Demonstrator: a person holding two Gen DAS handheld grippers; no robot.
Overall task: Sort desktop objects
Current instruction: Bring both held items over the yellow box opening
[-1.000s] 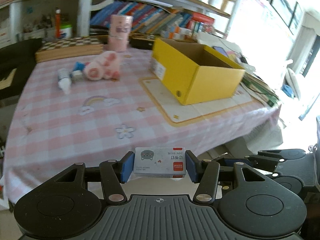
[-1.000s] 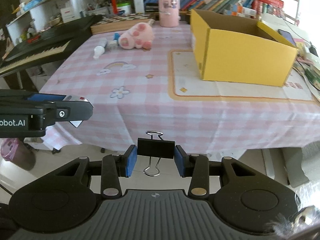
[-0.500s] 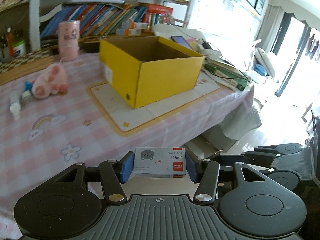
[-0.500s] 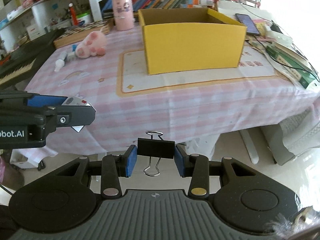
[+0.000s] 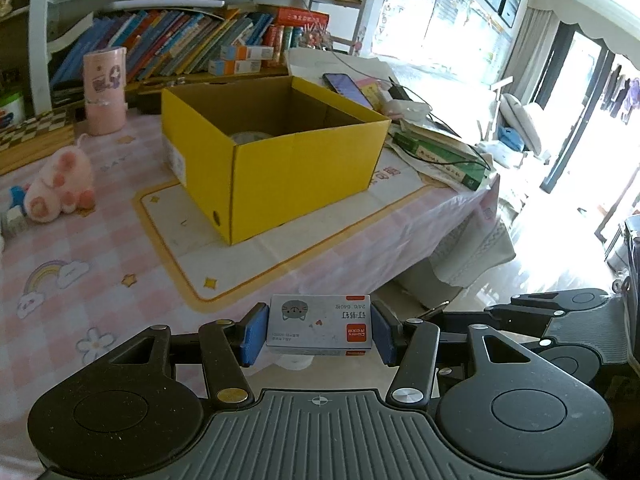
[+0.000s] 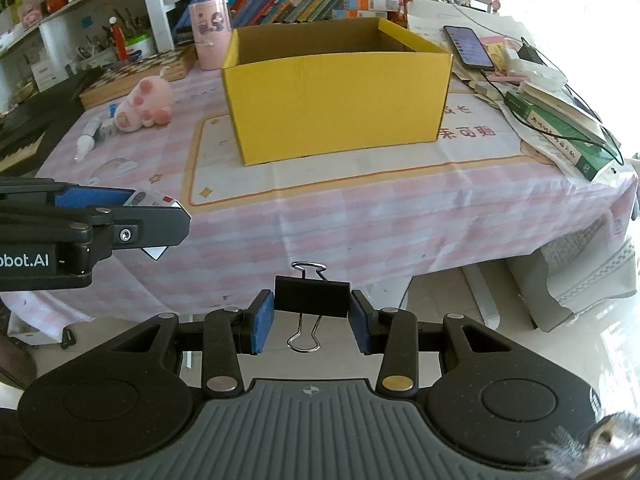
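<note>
Two hand-held tools hover just off the near edge of a desk [image 6: 360, 216] covered with a pink checked cloth, each carrying a small office item.

The left tool [image 5: 318, 330] is closed partway on a box of staples [image 5: 319, 327]. Its blue pads press the two short ends, so the box's long axis runs left to right across the jaws, lying flat, printed top facing up, with its lettering upside down from this side. The box is thin card: probably light for its size yet dense with staples, stiff enough for an end grip, but likely to crush if squeezed hard. Holding the short ends, as here, looks sound.

The right tool [image 6: 312, 322] is closed narrowly on a black binder clip [image 6: 312, 296]. The pads grip the ends of the clip's folded body, whose long axis also runs left to right. One wire handle points toward the desk, the other back toward the tool. The clip is hard, light steel, and its smooth painted sides may slip; the body is the safer hold, not the swinging handles.

Beyond them, mid-desk, stands an open yellow cardboard box [image 6: 336, 100], likely the sorting target. A pink plush toy [image 6: 146, 106] lies far left on the cloth.
</note>
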